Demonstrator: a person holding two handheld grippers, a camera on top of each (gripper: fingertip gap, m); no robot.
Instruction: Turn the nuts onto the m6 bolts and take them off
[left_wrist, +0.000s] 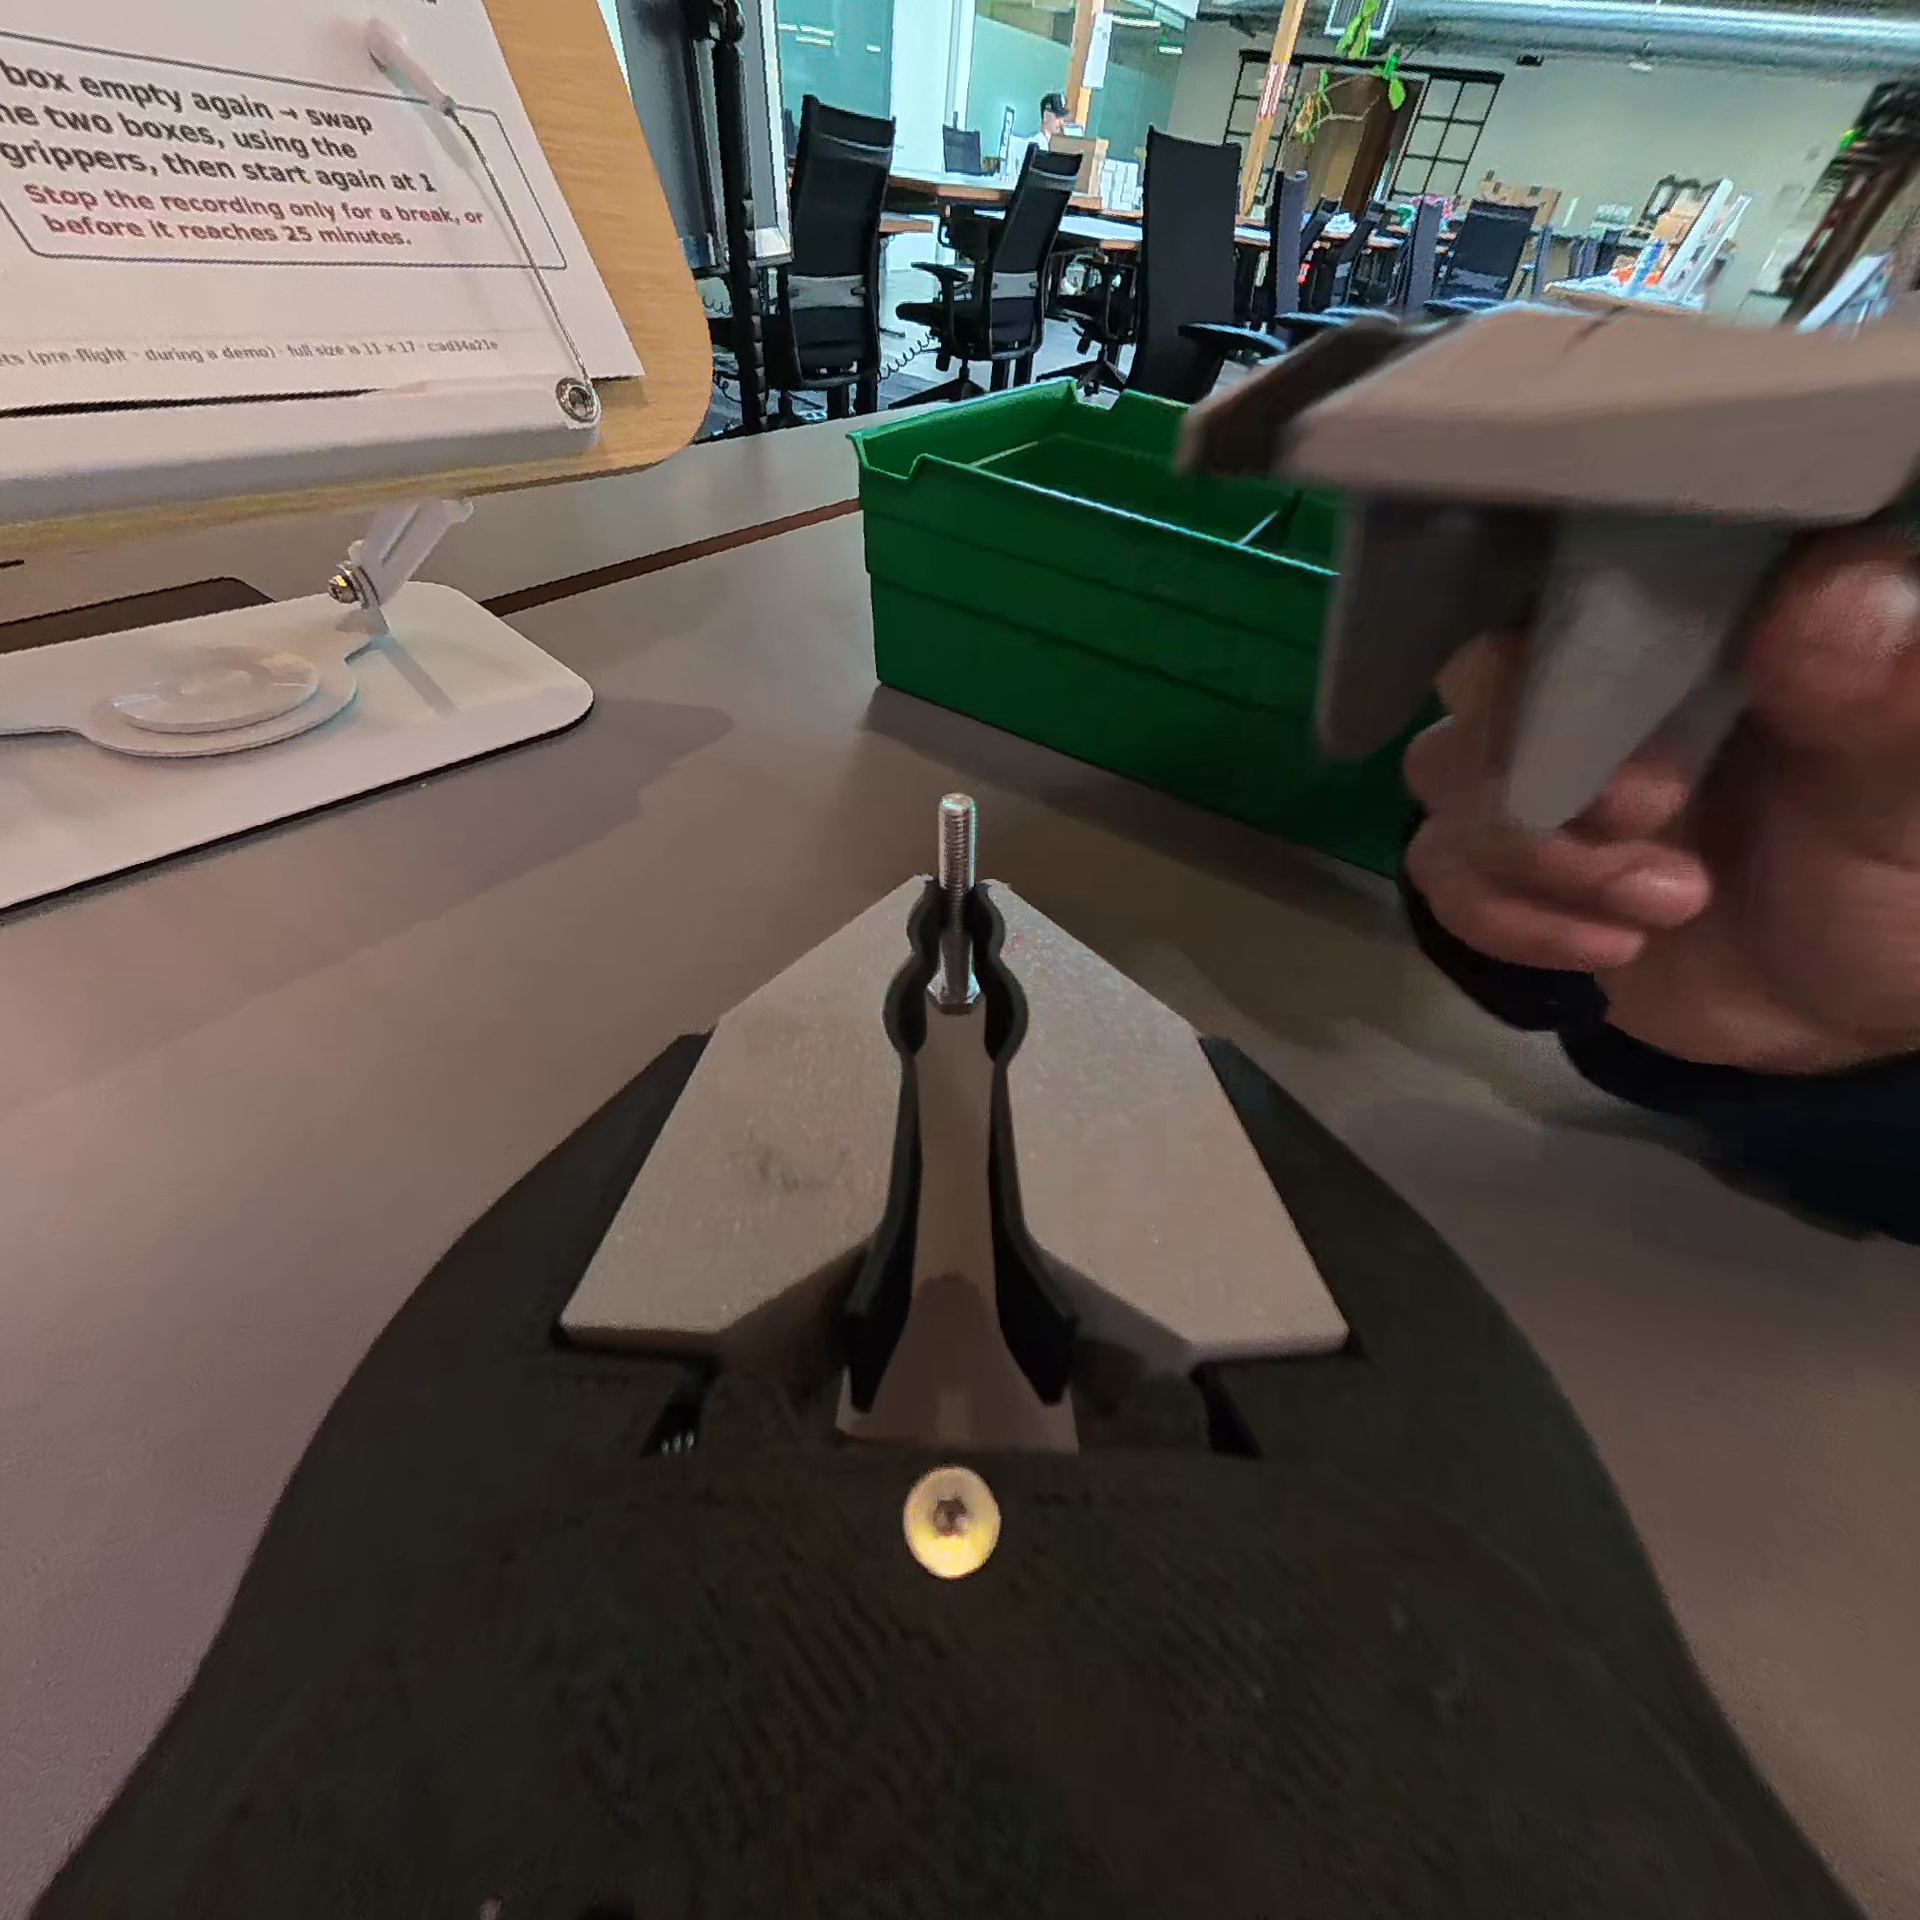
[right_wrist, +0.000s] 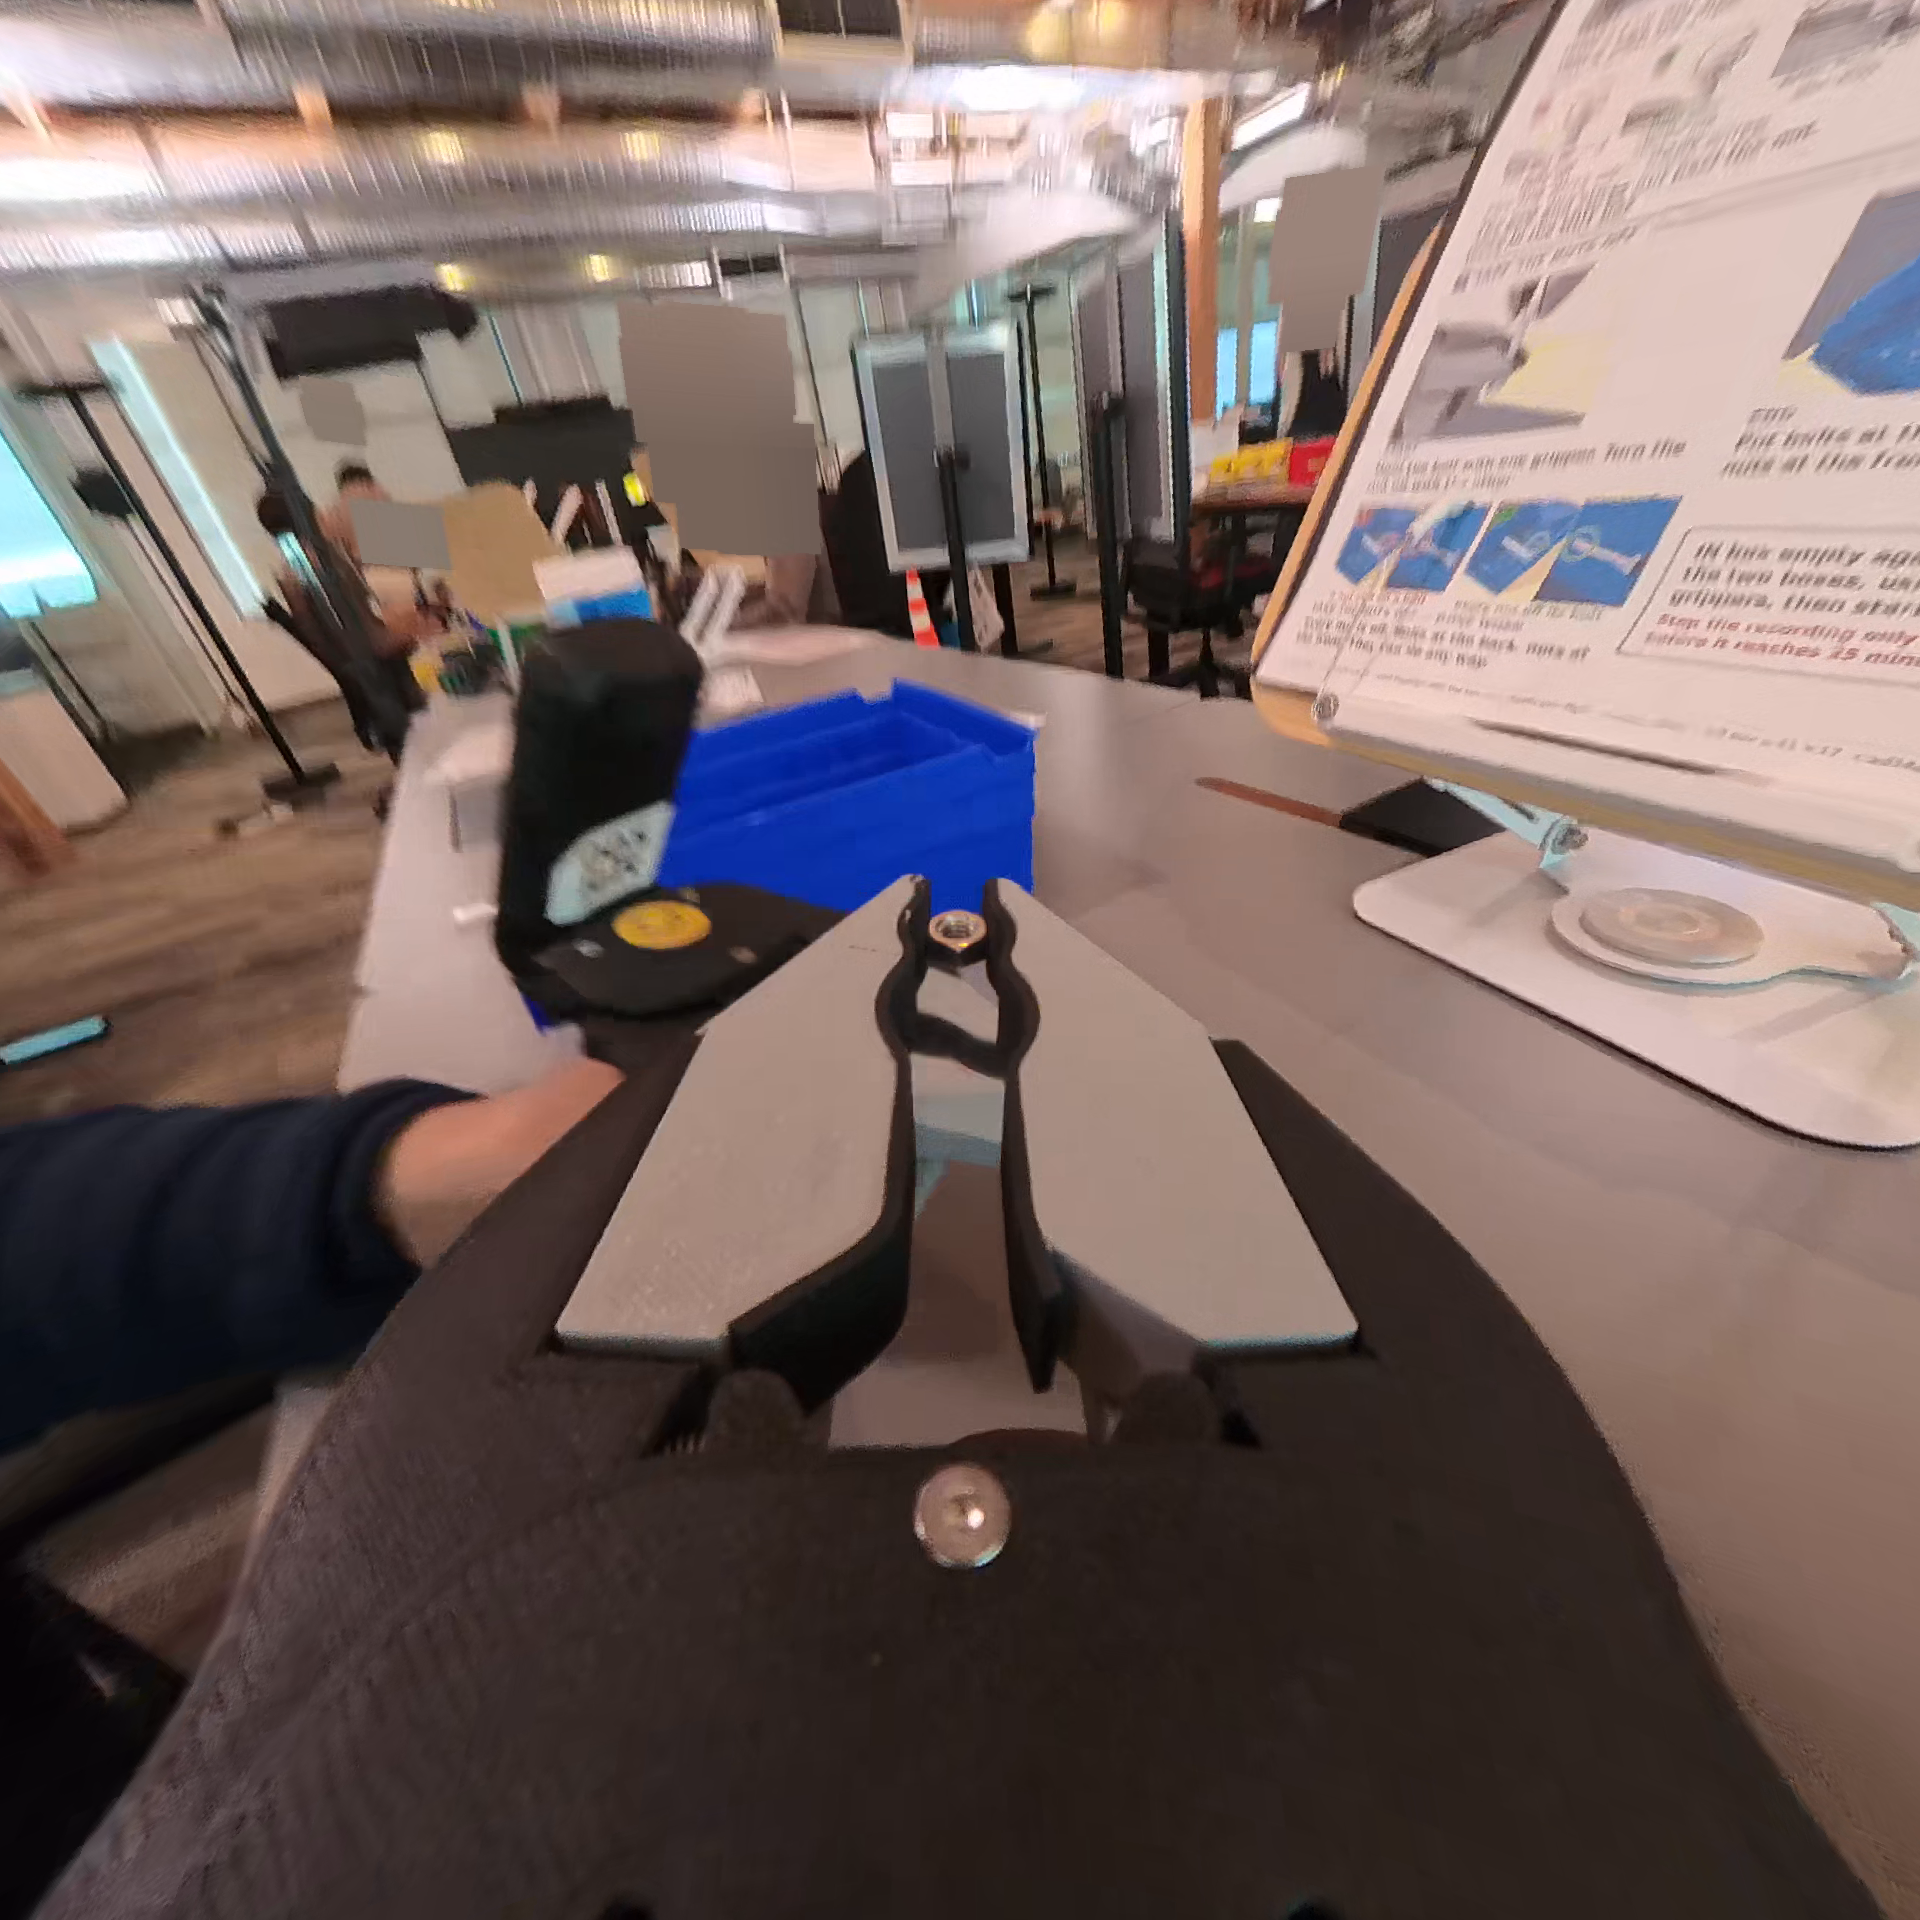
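Left tool (left_wrist: 954, 914) clamps threaded steel bolt (left_wrist: 955, 847); right tool (right_wrist: 956, 914) pinches hexagonal metal nut (right_wrist: 957, 928).

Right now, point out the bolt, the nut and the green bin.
bolt (left_wrist: 956, 831), left wrist view, bare threaded shank.
nut (right_wrist: 956, 928), right wrist view, its face beside the hole.
green bin (left_wrist: 1081, 623), left wrist view, front wall.

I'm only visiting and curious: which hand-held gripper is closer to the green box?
Right. The right hand-held gripper hovers at the green box, over its near rim. The left hand-held gripper, clamping a bolt, sits farther back over the table.
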